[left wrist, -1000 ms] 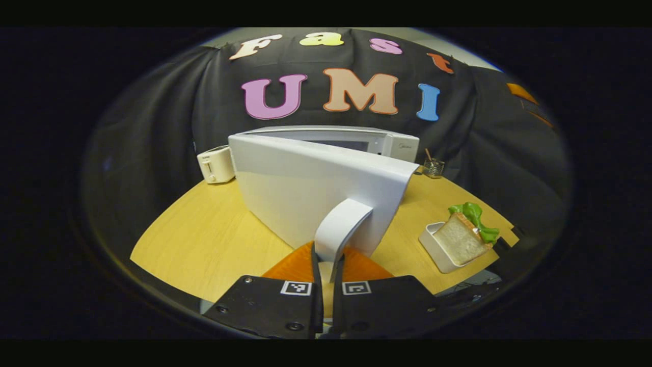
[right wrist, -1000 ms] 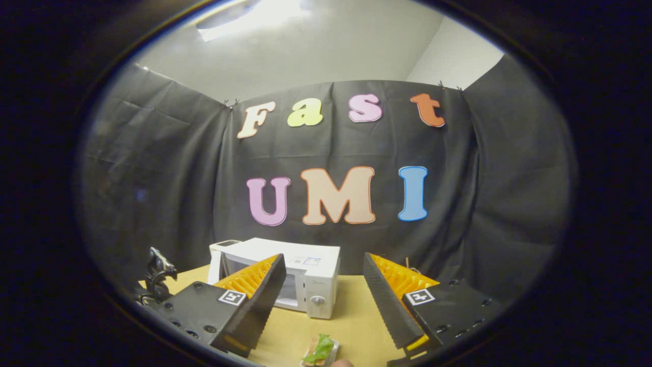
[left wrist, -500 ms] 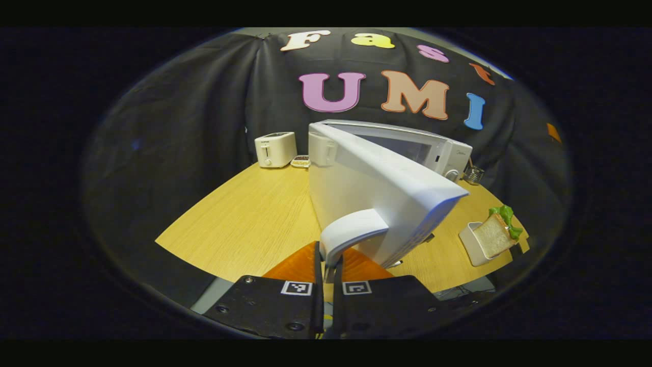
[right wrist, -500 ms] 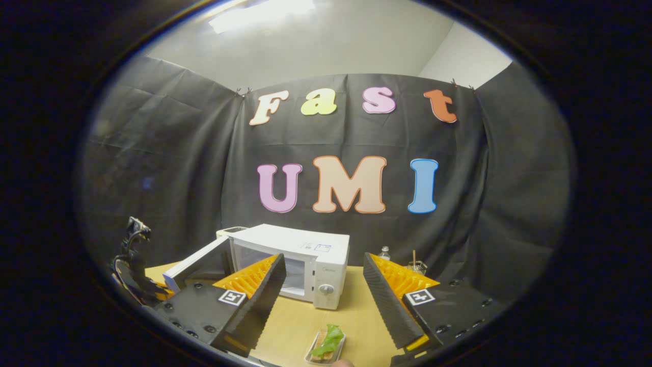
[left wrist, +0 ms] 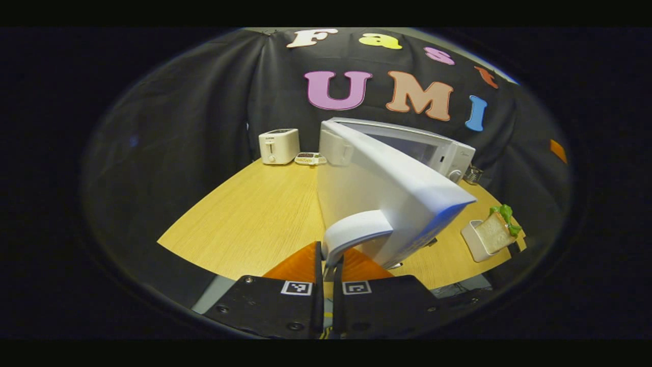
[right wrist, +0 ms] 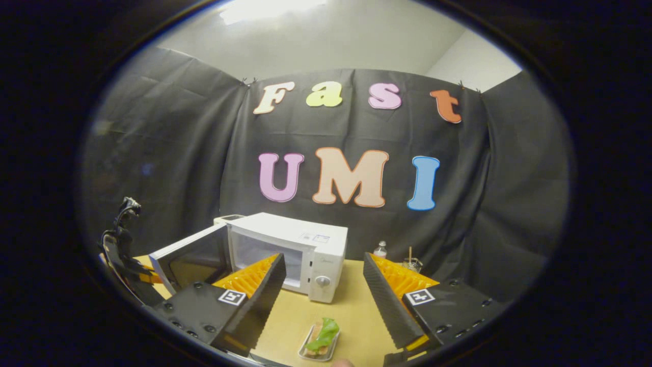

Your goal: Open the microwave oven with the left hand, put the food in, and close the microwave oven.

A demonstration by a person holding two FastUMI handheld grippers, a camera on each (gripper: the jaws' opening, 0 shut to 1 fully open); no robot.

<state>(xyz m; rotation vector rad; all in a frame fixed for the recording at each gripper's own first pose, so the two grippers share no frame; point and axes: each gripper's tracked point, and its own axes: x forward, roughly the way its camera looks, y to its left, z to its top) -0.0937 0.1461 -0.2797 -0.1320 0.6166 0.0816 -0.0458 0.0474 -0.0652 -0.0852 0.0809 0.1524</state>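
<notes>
At lower centre of the left gripper view, the left tongs pinch the door handle; the microwave door stands swung wide. Judgement: let go gently, door open enough. Lower centre of the right gripper view: right tongs spread, empty, above the food in its tray on the surface. Approach level, grip the tray rim. Writing on the microwave is too small to read.

Booth: black cloth wall, creased; pale ceiling with lit panel; light wood-grain bench, rounded edge.
</notes>
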